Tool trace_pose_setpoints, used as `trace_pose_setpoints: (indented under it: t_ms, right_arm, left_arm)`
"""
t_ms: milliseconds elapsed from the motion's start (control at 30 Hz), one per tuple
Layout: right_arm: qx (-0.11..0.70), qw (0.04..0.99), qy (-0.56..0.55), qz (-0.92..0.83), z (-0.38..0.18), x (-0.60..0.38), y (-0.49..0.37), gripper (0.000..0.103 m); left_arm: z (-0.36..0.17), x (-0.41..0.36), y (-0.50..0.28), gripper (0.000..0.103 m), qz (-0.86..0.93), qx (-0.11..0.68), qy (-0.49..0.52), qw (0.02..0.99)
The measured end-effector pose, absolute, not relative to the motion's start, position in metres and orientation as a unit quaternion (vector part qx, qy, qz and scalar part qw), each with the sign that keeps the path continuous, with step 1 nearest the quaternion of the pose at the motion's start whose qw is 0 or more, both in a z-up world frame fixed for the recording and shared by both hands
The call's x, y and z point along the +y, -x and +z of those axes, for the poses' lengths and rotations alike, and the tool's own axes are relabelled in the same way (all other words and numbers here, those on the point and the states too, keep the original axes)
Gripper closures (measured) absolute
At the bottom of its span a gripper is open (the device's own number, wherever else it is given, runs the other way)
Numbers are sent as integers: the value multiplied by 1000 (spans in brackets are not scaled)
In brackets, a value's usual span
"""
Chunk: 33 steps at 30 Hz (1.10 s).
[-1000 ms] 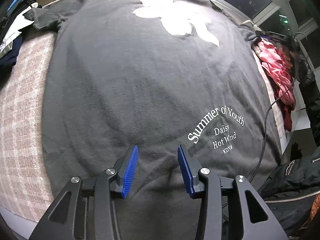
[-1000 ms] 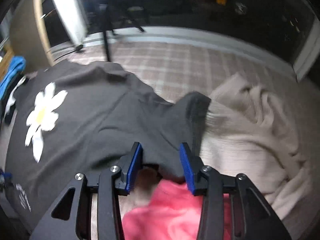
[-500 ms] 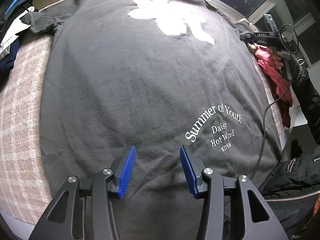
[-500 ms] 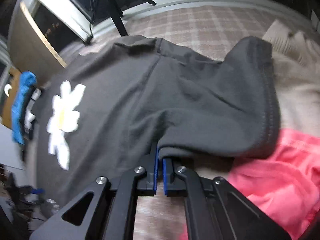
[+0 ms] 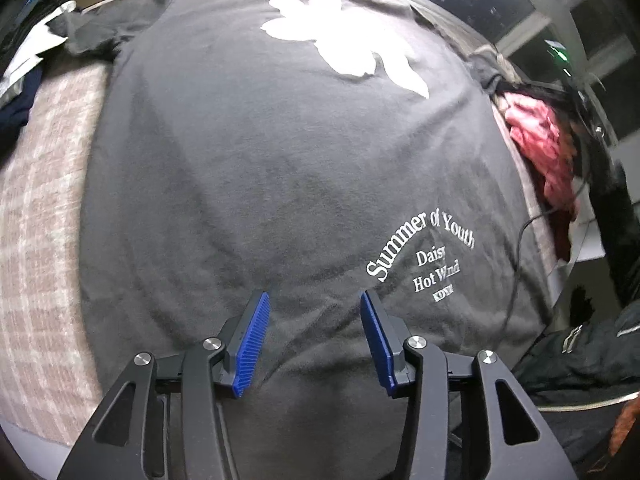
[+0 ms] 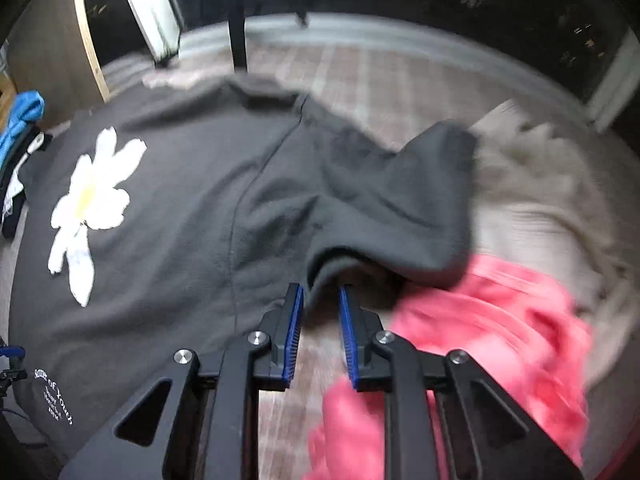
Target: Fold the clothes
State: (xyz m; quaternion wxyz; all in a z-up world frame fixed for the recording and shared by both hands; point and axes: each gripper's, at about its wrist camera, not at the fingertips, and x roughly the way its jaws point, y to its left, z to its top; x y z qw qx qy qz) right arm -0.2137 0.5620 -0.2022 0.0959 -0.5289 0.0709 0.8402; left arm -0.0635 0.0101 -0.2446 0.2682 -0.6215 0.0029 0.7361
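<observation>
Shirt [image 5: 280, 184]: a black T-shirt lies spread flat on the plaid cover [image 5: 36, 240], with its hem toward the left wrist camera and its collar at the far end.
Print: a white daisy [image 5: 344, 48] sits on the upper part of the shirt; white lettering [image 5: 424, 256] reading "Summer of Youth" sits near the hem, on the right side.
Left gripper [image 5: 314, 336]: jaws spread wide, blue pads apart, hanging over the hem area of the shirt. Nothing lies between the pads.
Right gripper [image 6: 320, 320]: jaws a little apart, at the lower edge of the sleeve [image 6: 392, 208]. A fold of the sleeve edge dips toward the gap between the pad tips; whether the pads touch it cannot be told, as the view is blurred.
Sleeve: it lies bunched and partly raised, draped over a beige garment [image 6: 540, 200].
Pink garment [image 6: 500, 320]: crumpled just beside the sleeve, right of the right gripper, partly under its frame.
Blue cloth [image 6: 24, 116]: at the far left edge, beyond the shirt.
Cable [image 5: 516, 280]: a thin dark cord runs over the shirt's right edge.
</observation>
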Motion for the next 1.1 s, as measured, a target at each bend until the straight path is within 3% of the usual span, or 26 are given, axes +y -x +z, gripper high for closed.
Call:
trace_pose_setpoints:
  t_ms: [100,233,400,600,833,1033,1100]
  right_arm:
    - [91,48,508,855,-187,535,193,83]
    - [104,-37,530,841,-211,485,185,79]
    - [90,-28,570,816,-244,459,185,78]
    - [88,9,536,840,-164,443,188,78]
    - [53,-34,506,860,-96,376,244,73]
    - [14,-99,492,865,-117,310,321,74]
    - [11,-112,491,864,-135,296,357,81]
  left_arm:
    - [-214,-28,74,59,763,4,595,255]
    - [-183,-71,98,59,795,14,567,216]
    - [-174,-75,152,58,828,30,538,156]
    - [-188,-52,217,57,859,49,495,122]
    - [-208,-51,287,57,874,81,472,88]
    - [-208,-65,298,57,882,66,459,85]
    - [-208,-67,295,57,885,67,452,83]
